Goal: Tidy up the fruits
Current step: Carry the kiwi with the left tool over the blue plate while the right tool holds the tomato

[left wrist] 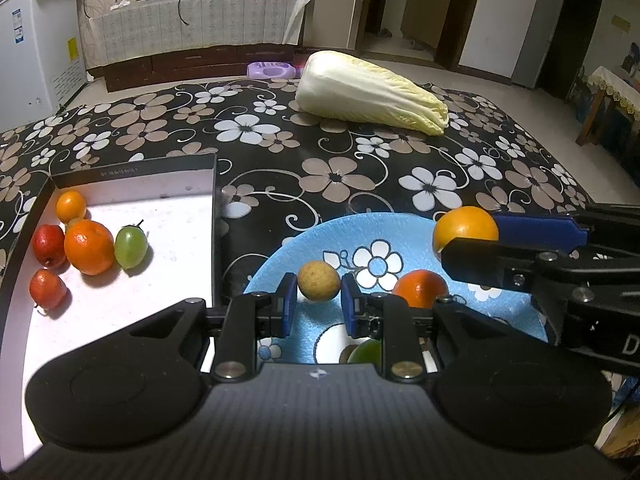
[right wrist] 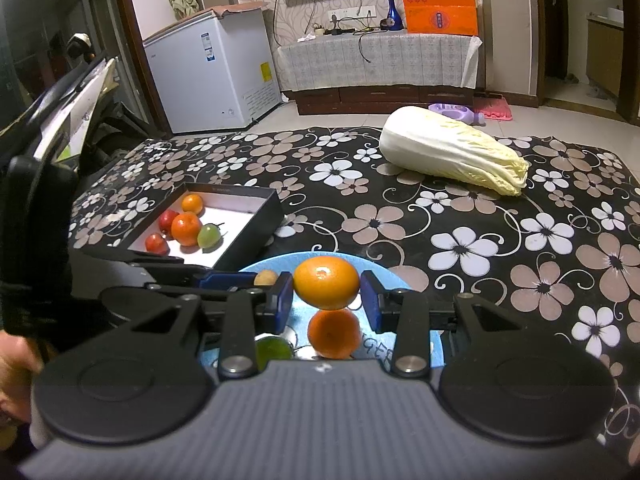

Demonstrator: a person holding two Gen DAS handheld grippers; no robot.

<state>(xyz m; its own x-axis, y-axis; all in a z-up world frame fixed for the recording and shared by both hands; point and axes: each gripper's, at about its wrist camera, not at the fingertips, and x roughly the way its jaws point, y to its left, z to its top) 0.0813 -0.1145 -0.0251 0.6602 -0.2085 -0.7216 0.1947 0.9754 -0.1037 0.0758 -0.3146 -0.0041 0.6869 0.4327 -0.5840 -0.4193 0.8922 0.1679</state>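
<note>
Now the left gripper (left wrist: pixel 319 303) is clenched on a small brown fruit (left wrist: pixel 319 286) above the blue plate (left wrist: pixel 500 304), and the right gripper (right wrist: pixel 327 298) grasps a tangerine (right wrist: pixel 326 282) over this same plate.

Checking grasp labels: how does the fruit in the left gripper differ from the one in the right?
The tan round fruit in the left gripper is dull brownish-yellow and small. The orange citrus in the right gripper is bright, glossy and clearly bigger, so those jaws stand wider. Both are held above the blue plate.
</note>
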